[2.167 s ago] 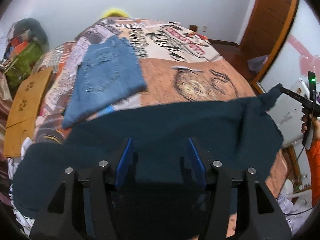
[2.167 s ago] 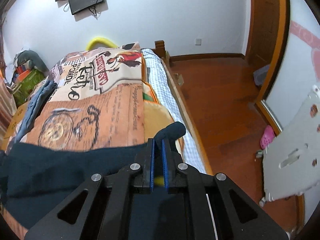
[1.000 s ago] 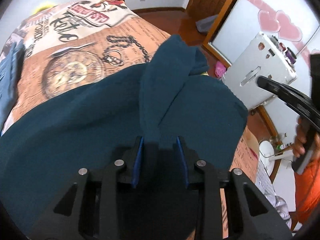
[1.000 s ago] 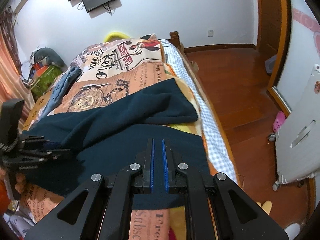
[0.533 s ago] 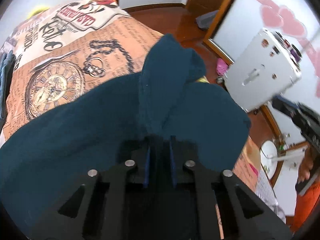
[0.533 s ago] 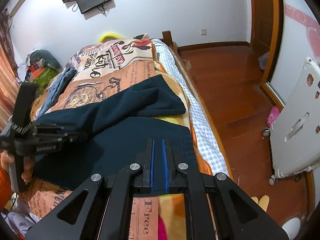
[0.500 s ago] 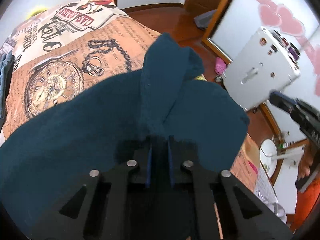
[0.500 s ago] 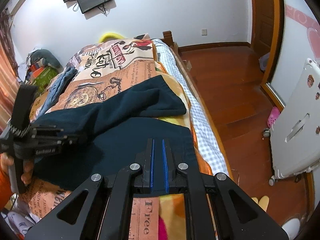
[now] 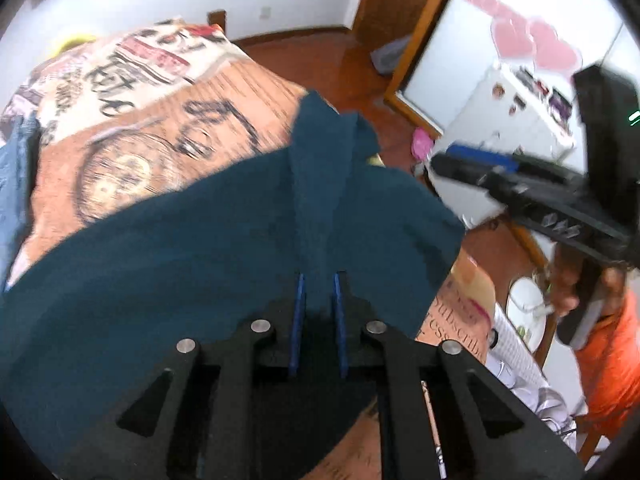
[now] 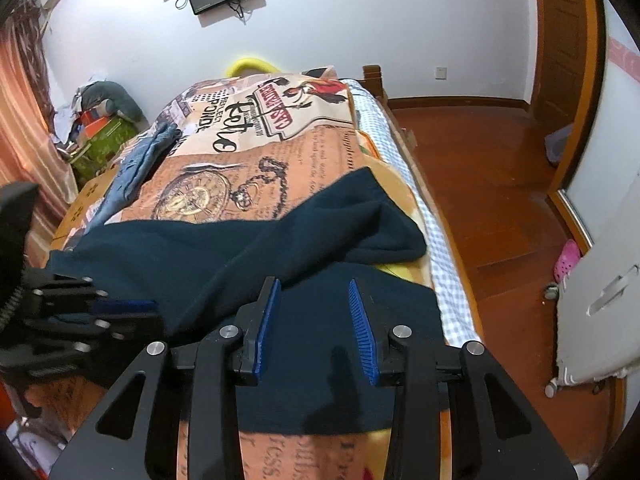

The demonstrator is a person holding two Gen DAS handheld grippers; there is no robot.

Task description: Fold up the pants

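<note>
Now the right gripper (image 10: 316, 320) has just spread empty above the pants (image 10: 248, 248); the left gripper (image 9: 318, 304), jaws just easing, pinches a fold, which should be lifted slowly and kept taut.

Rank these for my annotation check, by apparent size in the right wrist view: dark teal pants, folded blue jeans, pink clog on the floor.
1. Dark teal pants, though nearest the camera.
2. Folded blue jeans, farther back.
3. Pink clog, clearly smallest.
</note>
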